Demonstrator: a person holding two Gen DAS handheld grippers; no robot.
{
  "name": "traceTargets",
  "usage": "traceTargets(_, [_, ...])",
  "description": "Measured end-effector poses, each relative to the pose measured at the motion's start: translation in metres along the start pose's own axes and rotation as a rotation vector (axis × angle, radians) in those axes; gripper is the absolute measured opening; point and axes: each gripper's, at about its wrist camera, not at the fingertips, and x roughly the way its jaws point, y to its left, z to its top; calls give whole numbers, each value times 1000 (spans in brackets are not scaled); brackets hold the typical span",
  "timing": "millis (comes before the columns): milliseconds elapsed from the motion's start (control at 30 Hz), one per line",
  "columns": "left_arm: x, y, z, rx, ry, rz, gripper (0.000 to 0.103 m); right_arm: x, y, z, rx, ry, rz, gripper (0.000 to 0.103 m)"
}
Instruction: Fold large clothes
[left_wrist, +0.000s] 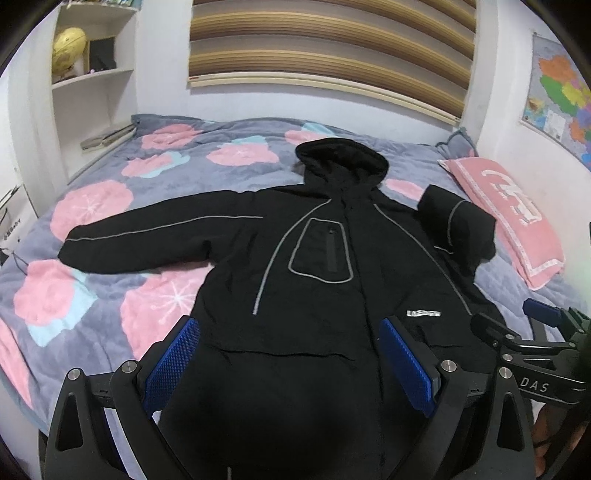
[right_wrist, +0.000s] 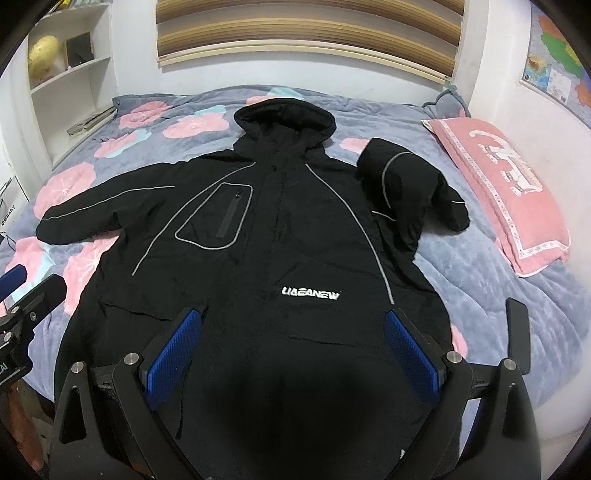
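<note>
A large black hooded jacket (left_wrist: 317, 258) with grey piping lies face up on the bed, also in the right wrist view (right_wrist: 280, 236). Its left sleeve (left_wrist: 147, 240) lies stretched out to the left. Its right sleeve (right_wrist: 406, 184) is bent back on itself beside the pillow. My left gripper (left_wrist: 291, 354) is open and empty above the jacket's lower hem. My right gripper (right_wrist: 291, 350) is open and empty above the lower front, below the white logo (right_wrist: 309, 294). Each gripper shows at the edge of the other's view.
The bed has a grey quilt with pink flowers (left_wrist: 110, 206). A pink pillow (right_wrist: 502, 192) lies at the right. White shelves with a yellow globe (left_wrist: 68, 48) stand at the left. A striped blind and a wall map (left_wrist: 561, 92) are behind.
</note>
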Motion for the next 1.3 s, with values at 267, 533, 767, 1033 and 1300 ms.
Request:
traceTargets(267, [29,32,0,-54,-7,-12,98,30,-1,9,51,-196,89,100])
traceTargets(533, [66,179,20,-268,-70,126,98,122,-14,23,42,-190,125,100])
traceTargets(767, [98,340,27,-520,-98,177,98,219,3,-1,22,-34,83,100])
traceTargets(1033, [167,442,14,-806,-111,184,98,224,1,0,29,-52,90,101])
traceTargets(1300, [213,443,23,-723,-66,270,54,224,-1,-2,39,-46,101,103])
